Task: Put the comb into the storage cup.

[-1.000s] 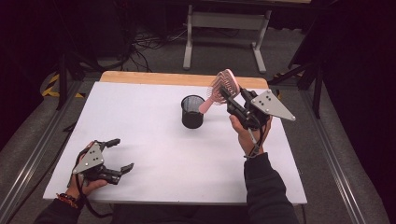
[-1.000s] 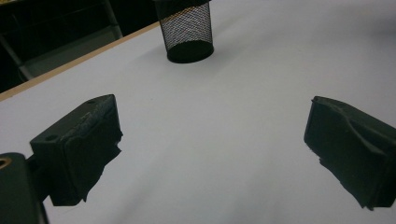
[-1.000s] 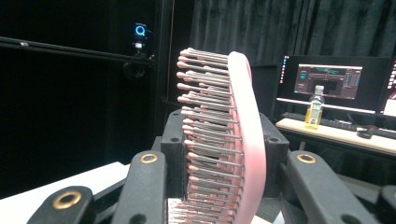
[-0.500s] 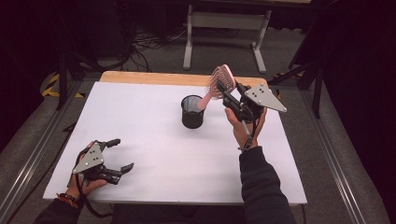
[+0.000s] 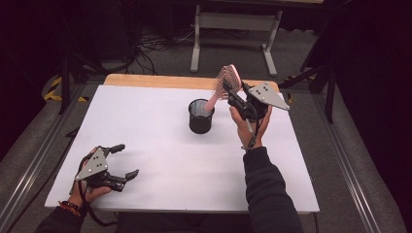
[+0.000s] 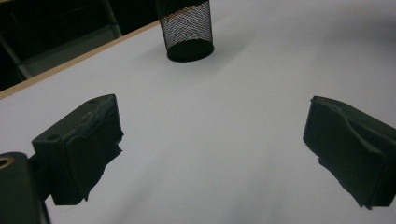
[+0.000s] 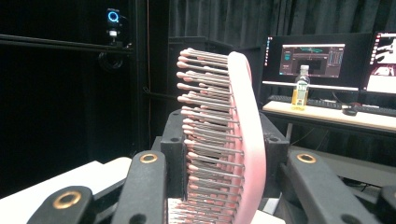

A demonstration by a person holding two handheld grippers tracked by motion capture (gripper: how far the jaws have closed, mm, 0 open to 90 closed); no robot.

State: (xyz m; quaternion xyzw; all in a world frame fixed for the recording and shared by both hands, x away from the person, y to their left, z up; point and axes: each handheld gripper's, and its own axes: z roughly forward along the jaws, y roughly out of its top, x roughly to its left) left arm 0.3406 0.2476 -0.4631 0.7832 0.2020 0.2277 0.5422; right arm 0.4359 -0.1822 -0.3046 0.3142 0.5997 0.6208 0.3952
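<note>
A pink hairbrush (image 5: pixel 225 83) is held in the air, bristle head up and handle slanting down toward the rim of a black mesh cup (image 5: pixel 201 116). My right gripper (image 5: pixel 234 96) is shut on the brush's head, just right of the cup. In the right gripper view the brush (image 7: pixel 224 144) stands between the jaws, bristles to the left. My left gripper (image 5: pixel 121 160) lies open on the white table (image 5: pixel 160 145) at the near left, nothing between its jaws. In the left gripper view (image 6: pixel 210 140) the mesh cup (image 6: pixel 186 29) stands far ahead.
A wooden strip (image 5: pixel 145 80) runs along the table's far edge. Behind it stand a grey metal frame (image 5: pixel 233 29) and floor cables. The right gripper view looks out at a desk with monitors (image 7: pixel 303 60) and a bottle (image 7: pixel 301 88).
My right gripper has carried the hairbrush left and a little down, so its handle end now sits at the cup's rim. The left gripper has not moved.
</note>
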